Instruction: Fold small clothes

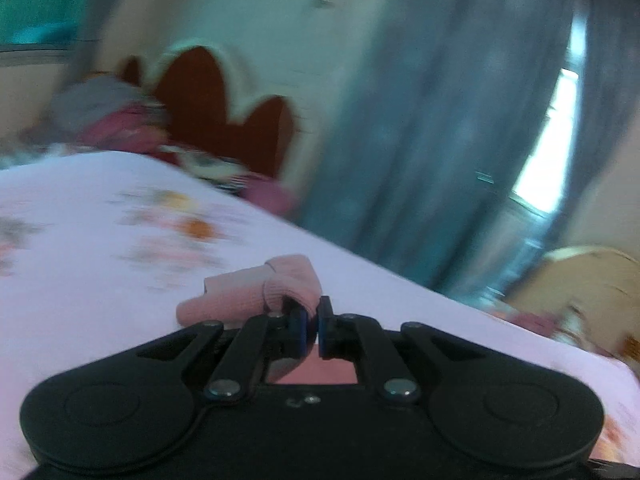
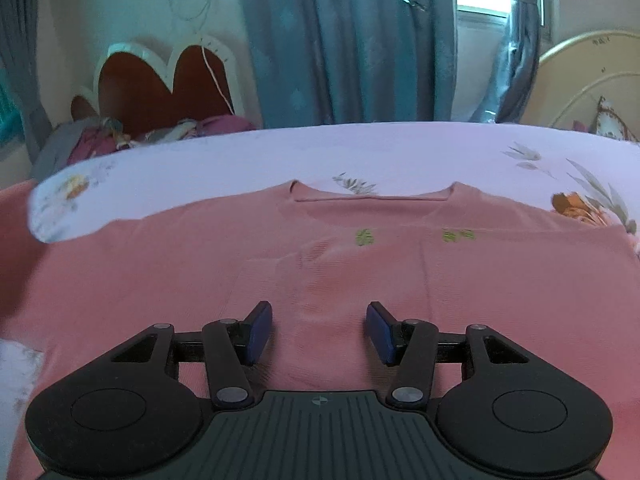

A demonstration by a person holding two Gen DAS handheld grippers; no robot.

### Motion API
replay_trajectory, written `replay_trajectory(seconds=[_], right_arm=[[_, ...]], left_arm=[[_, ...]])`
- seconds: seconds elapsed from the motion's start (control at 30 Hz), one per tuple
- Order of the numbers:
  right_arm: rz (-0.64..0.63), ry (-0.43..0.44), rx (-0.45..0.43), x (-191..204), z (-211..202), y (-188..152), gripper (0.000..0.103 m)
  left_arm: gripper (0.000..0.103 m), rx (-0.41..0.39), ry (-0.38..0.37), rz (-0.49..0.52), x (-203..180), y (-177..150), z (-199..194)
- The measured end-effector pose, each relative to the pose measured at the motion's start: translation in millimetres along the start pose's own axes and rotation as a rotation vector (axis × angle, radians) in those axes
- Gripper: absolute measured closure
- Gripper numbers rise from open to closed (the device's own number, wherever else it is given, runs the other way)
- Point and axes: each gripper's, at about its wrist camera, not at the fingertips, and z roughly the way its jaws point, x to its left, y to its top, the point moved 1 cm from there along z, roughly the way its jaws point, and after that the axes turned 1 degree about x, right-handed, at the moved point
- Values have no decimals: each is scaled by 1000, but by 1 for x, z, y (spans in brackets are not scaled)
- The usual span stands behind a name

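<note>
Gripping a bunched fold of the pink ribbed knit garment (image 1: 276, 288), the left gripper (image 1: 312, 330) is holding its blue-padded black fingers (image 1: 299, 330) almost together, with the cloth pinched between them and rolled up just ahead of the tips. Its view is blurring heavily, so finer detail of the fold is not readable. More pink fabric is showing through the gap under the fingers. Beneath the lifted cloth the pale lilac floral bedsheet (image 1: 80, 240) is spreading out, tilted in the frame.

Over the body of the same pink garment (image 2: 320, 272) the right gripper (image 2: 319, 330) is hovering with its jaws spread wide, nothing between the blue pads (image 2: 256, 334). The top is lying flat on the bedsheet (image 2: 280, 156), neckline (image 2: 372, 196) pointing away from the camera and small green marks (image 2: 456, 235) sitting on the chest. A corner of white floral fabric is lying over the garment's left side. Beyond the bed, a dark red scalloped headboard with a white rim (image 2: 160, 88) is standing beside long grey-blue curtains (image 2: 352, 40), and a heap of grey and magenta clothes (image 2: 96, 140) is resting against the headboard.
</note>
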Motion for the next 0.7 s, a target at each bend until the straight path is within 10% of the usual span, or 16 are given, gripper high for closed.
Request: replay_trajectory(seconds=[0.43,0.63,0.7], right_arm=[[97,-64,-13,-89,-56,-16,51],[142,25,-9,-99,-65,-18,51],[124,52,-9,-92,-64,-16,51]], left_arm=[[97,255,-362,283,-207,-120,41],[76,341,-306,426,-213,-152,45],[45,322,-281,448,-209,-151,38]])
